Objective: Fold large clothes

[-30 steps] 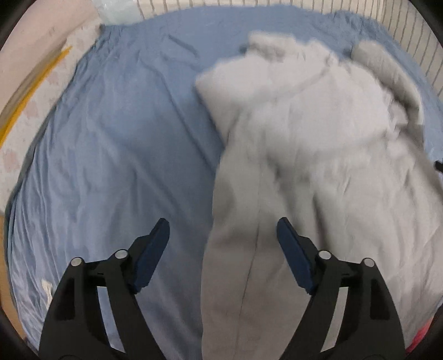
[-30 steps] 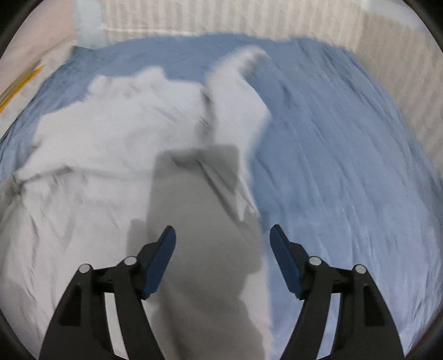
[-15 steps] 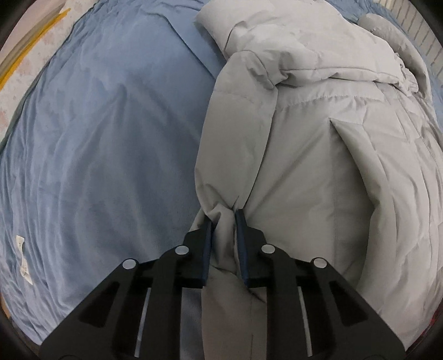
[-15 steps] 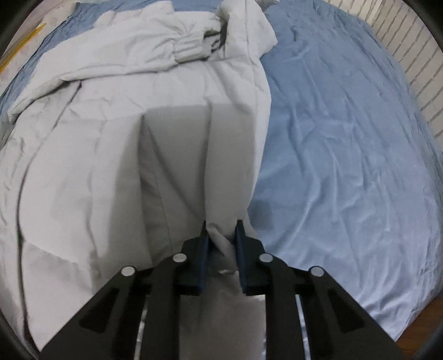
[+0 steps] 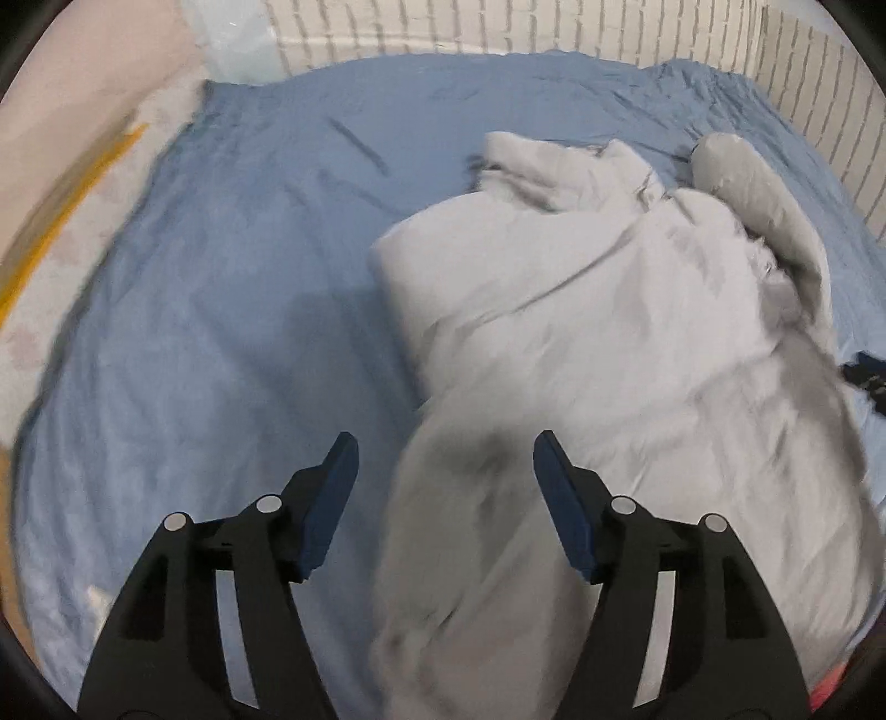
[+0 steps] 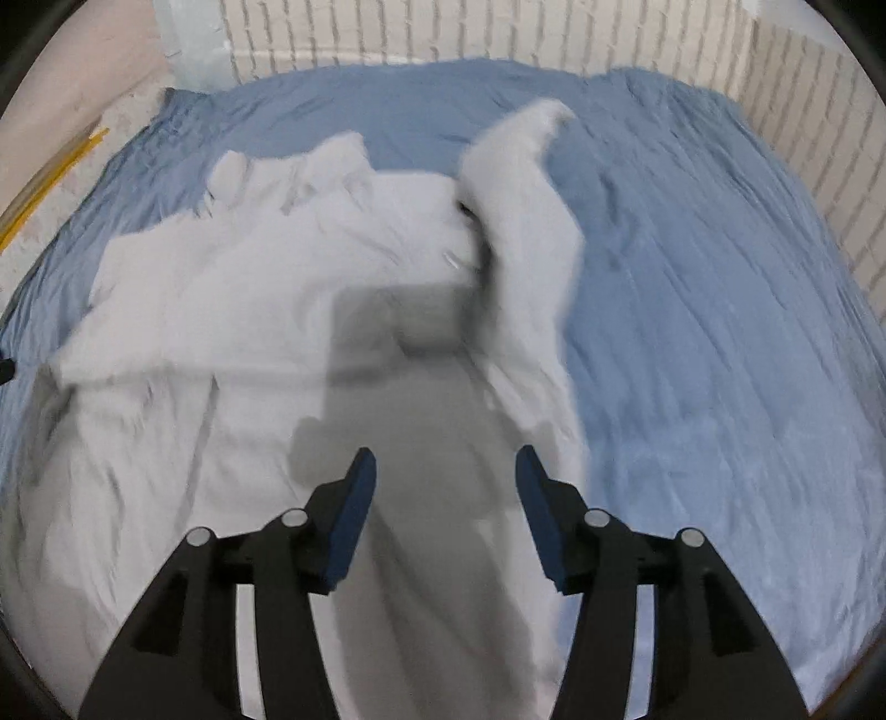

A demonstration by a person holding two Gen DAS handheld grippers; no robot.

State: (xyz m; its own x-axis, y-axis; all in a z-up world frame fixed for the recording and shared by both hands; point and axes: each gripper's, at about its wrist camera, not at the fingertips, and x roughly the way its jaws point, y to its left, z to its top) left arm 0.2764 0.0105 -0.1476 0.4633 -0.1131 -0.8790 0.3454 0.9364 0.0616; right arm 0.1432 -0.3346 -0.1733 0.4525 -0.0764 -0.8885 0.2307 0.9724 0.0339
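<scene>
A large light grey padded jacket [image 5: 609, 343] lies crumpled on a blue bedsheet [image 5: 232, 288]. In the left wrist view my left gripper [image 5: 446, 448] is open and empty above the jacket's near left edge. In the right wrist view the same jacket [image 6: 288, 288] fills the left and middle, with one sleeve [image 6: 526, 183] stretching up and away. My right gripper [image 6: 446, 462] is open and empty above the jacket's near right part. Both views are motion-blurred.
The blue sheet [image 6: 720, 310] covers the bed. A white brick-pattern wall [image 6: 498, 27] runs along the far and right sides. Pale patterned bedding with a yellow stripe [image 5: 61, 221] lies at the left. The other gripper's dark tip [image 5: 869, 376] shows at the right edge.
Half a second ago both grippers were shut on the jacket's near edge. Both have let go, opened and lifted back, and the jacket has dropped onto the sheet.
</scene>
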